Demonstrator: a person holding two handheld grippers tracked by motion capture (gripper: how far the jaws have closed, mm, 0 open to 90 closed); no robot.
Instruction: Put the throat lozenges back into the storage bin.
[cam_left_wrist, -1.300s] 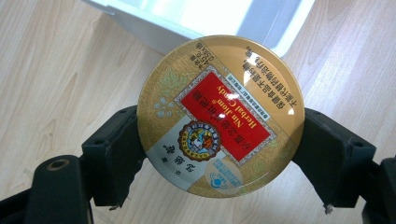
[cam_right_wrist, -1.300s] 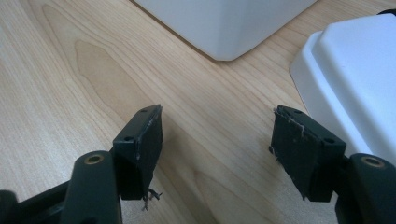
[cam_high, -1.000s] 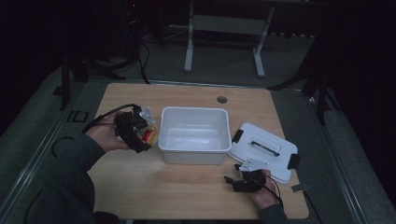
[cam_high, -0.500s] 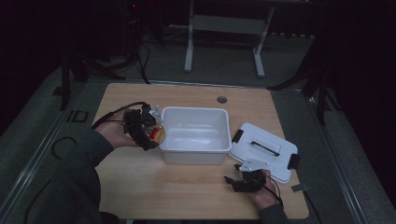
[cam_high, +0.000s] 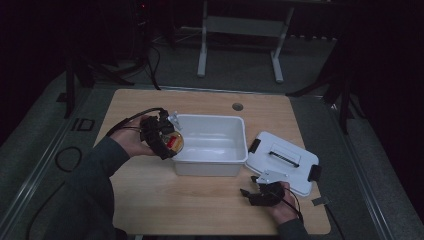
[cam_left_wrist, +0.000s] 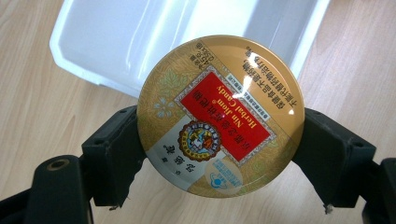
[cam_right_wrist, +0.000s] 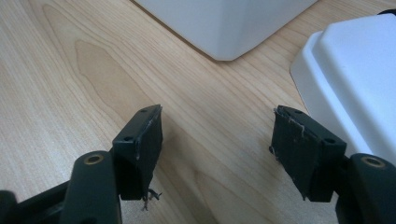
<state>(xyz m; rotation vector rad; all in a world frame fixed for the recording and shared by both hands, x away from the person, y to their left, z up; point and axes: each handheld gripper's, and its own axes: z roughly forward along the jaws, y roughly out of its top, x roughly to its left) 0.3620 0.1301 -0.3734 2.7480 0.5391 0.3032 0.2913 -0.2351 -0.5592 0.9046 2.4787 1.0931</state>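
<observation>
A round gold candy tin (cam_left_wrist: 220, 114) with a red label sits clamped between the jaws of my left gripper (cam_high: 167, 142). In the high view the candy tin (cam_high: 174, 143) hangs at the left rim of the white bin (cam_high: 235, 131). The left gripper view looks down past the tin onto the white bin (cam_left_wrist: 116, 42) and the wood beside it. My right gripper (cam_high: 246, 195) rests low on the table near the front right, open with nothing between its fingers (cam_right_wrist: 144, 135). It points toward a corner of the white bin (cam_right_wrist: 224, 28).
The bin's white lid (cam_high: 285, 160) with black latches lies flat to the right of the bin, just beyond my right hand; the white lid (cam_right_wrist: 355, 70) edges the right gripper view. A round hole (cam_high: 238, 106) sits near the table's far edge. Cables trail off the left.
My left gripper has carried the candy tin rightward from the table's left part up to the bin's left rim. The right gripper has stayed put.
</observation>
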